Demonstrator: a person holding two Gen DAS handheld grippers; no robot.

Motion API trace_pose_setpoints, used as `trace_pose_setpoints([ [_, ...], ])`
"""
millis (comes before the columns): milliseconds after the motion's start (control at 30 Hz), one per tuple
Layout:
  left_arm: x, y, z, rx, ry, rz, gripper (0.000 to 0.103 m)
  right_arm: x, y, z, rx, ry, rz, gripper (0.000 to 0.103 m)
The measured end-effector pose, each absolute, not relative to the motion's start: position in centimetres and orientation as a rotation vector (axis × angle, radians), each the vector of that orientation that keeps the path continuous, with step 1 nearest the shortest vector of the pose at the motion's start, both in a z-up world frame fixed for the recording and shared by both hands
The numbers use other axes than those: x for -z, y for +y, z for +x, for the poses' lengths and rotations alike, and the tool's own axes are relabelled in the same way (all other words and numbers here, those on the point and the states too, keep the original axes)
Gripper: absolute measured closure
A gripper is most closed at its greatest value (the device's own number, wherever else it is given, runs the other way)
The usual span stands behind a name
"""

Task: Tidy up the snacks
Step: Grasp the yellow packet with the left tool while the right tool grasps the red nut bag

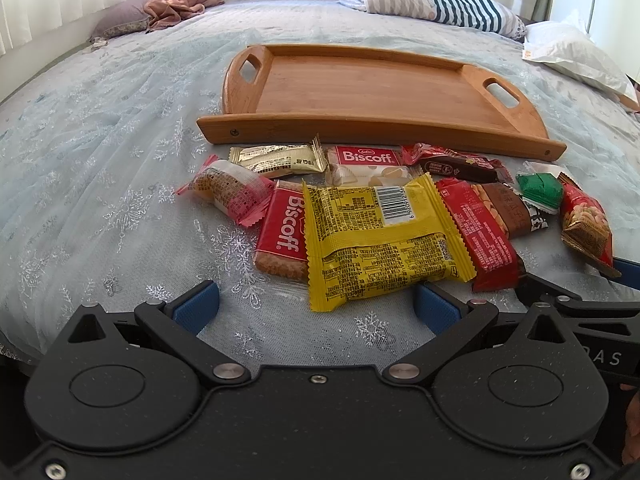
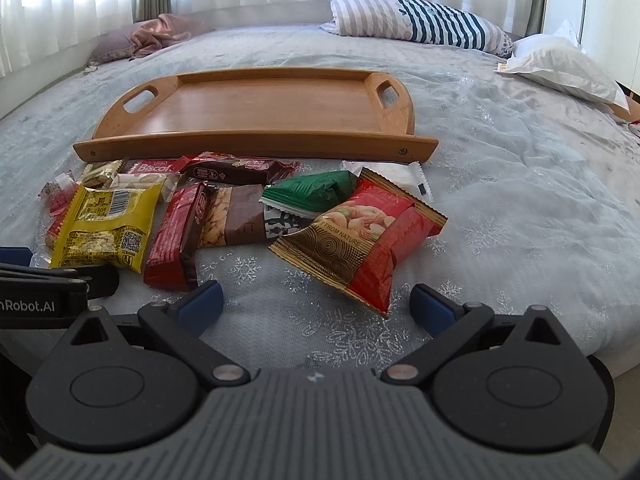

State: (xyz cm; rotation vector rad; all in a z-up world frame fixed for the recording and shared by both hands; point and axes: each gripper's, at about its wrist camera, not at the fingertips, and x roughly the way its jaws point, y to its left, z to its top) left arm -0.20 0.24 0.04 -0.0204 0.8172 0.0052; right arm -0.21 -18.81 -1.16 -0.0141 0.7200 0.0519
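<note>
- Left gripper: jaws wide apart, empty, low over the bed.
- Right gripper: jaws wide, empty.
- Snacks lie in a heap just before the wooden tray.
- Yellow packet at 12 o'clock, long axis 9-to-3, partly covering a Biscoff biscuit.
- Red nut packet slants 8-to-2.

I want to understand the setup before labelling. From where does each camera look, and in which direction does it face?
Left wrist view: sits on the left tool, low over the bed, facing the yellow packet and wooden tray; its open blue fingers show, plus the right tool at the right edge.
Right wrist view: sits on the right tool, facing the red nut packet; open fingers show, left tool at left edge.
Shared: tray, snack pile, striped pillow.
</note>
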Motion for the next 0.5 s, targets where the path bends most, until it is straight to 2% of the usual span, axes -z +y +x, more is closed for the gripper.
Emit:
trace_pose_setpoints([
  [267, -0.2, 0.4, -1.0, 0.02, 0.783, -0.016, 0.0, 0.5, -19.6, -1.4, -0.081, 0.664, 0.054, 0.0],
  [333, -0.6, 0.6, -1.1, 0.037, 0.784, -0.035, 0.003, 0.1, -20.1, -1.6, -0.095, 0.649, 0.101, 0.002],
  [500, -1.9, 0.6, -1.7, 0.081, 0.751, -0.048, 0.021, -0.7, -21.1, -2.3, -0.086, 0.591, 0.14, 0.012],
])
